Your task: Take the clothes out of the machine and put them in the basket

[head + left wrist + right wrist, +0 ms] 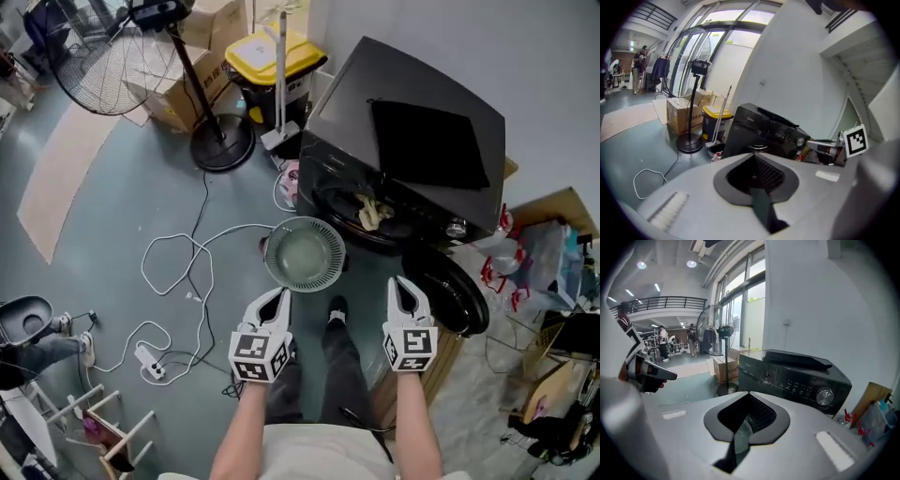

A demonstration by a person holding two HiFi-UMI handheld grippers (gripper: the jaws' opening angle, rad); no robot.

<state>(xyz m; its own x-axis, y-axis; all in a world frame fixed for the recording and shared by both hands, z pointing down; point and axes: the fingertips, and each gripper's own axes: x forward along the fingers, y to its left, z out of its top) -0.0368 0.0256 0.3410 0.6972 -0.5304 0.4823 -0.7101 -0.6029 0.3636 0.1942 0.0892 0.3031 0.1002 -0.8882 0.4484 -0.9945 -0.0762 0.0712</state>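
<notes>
Both grippers sat low in the centre of the head view, one on either side of the person's legs, and pointed towards the machine.

- Left gripper (275, 302): jaws closed together, nothing between them.
- Right gripper (405, 286): jaws likewise closed and empty.
- Black washing machine (412, 131): stood at upper right, with its round door (457, 292) hanging open at right centre.
- Pale clothes (373, 213): lay in the drum opening, apart from both grippers.
- Round pale-green basket (305, 255): stood on the floor just below-left of that opening, above the left gripper.
- White cable (187, 272): looped across the floor at left.
</notes>
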